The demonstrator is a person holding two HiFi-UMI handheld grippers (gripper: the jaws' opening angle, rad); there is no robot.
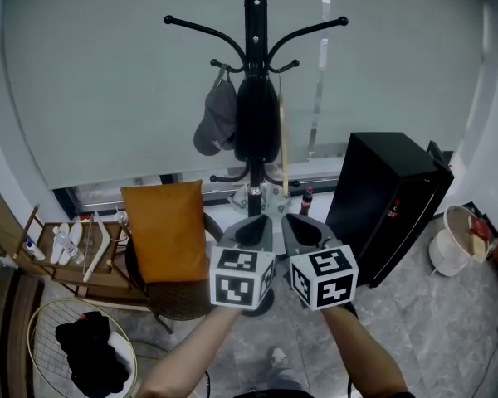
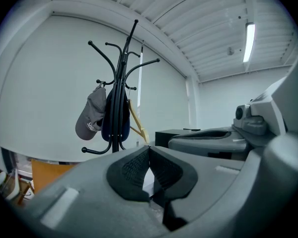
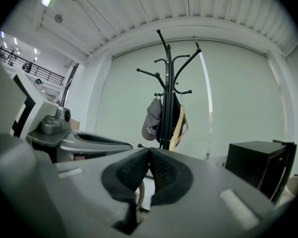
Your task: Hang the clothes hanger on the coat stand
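The head view looks from high up, forward and steeply down. The left gripper (image 1: 253, 222) and right gripper (image 1: 301, 222) sit near, at bottom centre, with the coat stand (image 1: 255, 98) far beyond them. The left gripper view rides low behind its own jaws and faces forward and up, with the stand left of centre and the right gripper close at its right. The right gripper view faces likewise, with the stand at centre and the left gripper at its left. All three views share the stand, the grey cap (image 1: 218, 123) and the black cabinet (image 1: 390, 197).
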